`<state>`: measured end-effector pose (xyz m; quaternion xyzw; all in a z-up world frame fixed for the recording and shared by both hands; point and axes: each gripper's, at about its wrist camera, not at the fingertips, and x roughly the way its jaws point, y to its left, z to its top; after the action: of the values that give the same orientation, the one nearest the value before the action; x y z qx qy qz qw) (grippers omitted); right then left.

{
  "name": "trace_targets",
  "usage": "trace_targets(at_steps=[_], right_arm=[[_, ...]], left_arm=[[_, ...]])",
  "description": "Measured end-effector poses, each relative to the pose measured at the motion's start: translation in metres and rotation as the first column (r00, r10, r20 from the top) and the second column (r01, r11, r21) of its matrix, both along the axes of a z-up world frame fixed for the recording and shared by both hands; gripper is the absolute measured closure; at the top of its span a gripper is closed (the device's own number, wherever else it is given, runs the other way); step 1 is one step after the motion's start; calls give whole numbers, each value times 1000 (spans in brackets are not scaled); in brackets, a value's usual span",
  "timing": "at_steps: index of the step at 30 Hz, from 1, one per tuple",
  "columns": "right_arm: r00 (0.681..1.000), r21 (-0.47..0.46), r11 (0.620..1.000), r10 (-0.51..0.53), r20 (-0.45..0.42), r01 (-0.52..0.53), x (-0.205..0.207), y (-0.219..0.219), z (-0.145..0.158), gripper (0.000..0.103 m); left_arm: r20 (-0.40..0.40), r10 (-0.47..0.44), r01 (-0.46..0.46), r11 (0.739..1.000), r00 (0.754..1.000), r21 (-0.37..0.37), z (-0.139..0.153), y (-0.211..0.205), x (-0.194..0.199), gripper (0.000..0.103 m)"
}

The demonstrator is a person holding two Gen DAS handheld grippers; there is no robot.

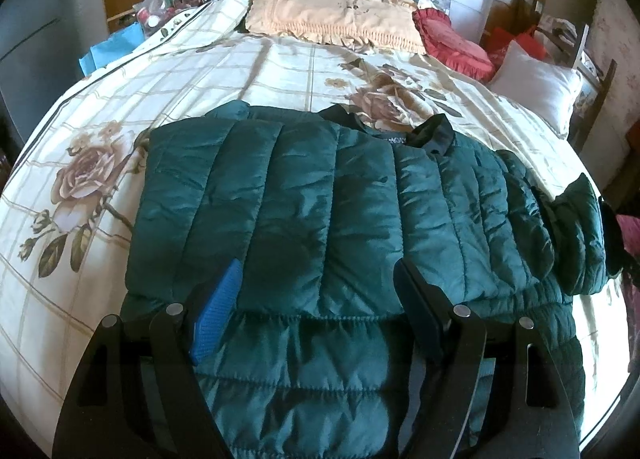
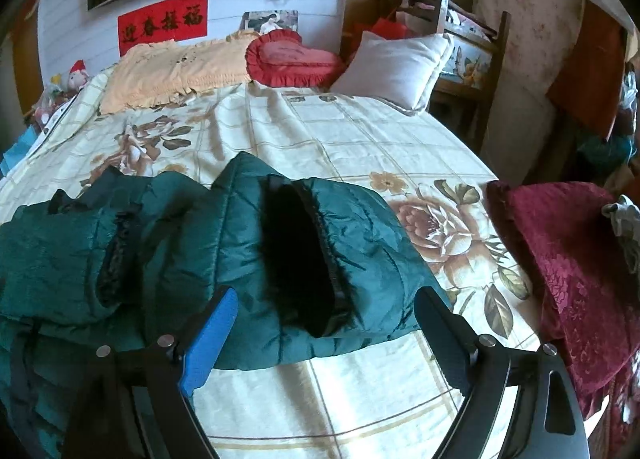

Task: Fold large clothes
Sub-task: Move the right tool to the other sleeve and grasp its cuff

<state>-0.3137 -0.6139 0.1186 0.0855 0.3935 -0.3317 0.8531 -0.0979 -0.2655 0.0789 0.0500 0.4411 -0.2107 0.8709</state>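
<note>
Here the left gripper (image 1: 316,307) stands with its jaws spread wide over the quilted back of the green jacket (image 1: 340,211), pinching nothing. The right gripper (image 2: 324,335) is likewise wide apart, hovering above the jacket's sleeve cuff (image 2: 304,251) with its dark lining, gripping nothing. The jacket lies flat on the floral bedspread (image 1: 200,71), pillows (image 1: 336,15) lined up beyond it.

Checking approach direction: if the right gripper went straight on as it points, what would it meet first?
Probably the green jacket's sleeve, its dark cuff opening lying ahead between the right gripper's open jaws; depth is uncertain.
</note>
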Motion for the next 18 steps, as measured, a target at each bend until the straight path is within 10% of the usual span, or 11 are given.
trace_targets(at_steps=[11, 12, 14, 18], right_arm=[[999, 36, 999, -21, -42, 23, 4, -33, -21, 14], [999, 41, 999, -30, -31, 31, 3, -37, -22, 19], [999, 76, 996, -38, -24, 39, 3, -47, -26, 59], [996, 195, 979, -67, 65, 53, -8, -60, -23, 85]], left_arm=[[-28, 4, -4, 1000, 1000, 3, -10, 3, 2, 24], [-27, 2, -2, 1000, 1000, 7, -10, 3, 2, 24], [-27, 2, -2, 1000, 1000, 12, -11, 4, 2, 24], [-33, 11, -11, 1000, 999, 0, -11, 10, 4, 24]])
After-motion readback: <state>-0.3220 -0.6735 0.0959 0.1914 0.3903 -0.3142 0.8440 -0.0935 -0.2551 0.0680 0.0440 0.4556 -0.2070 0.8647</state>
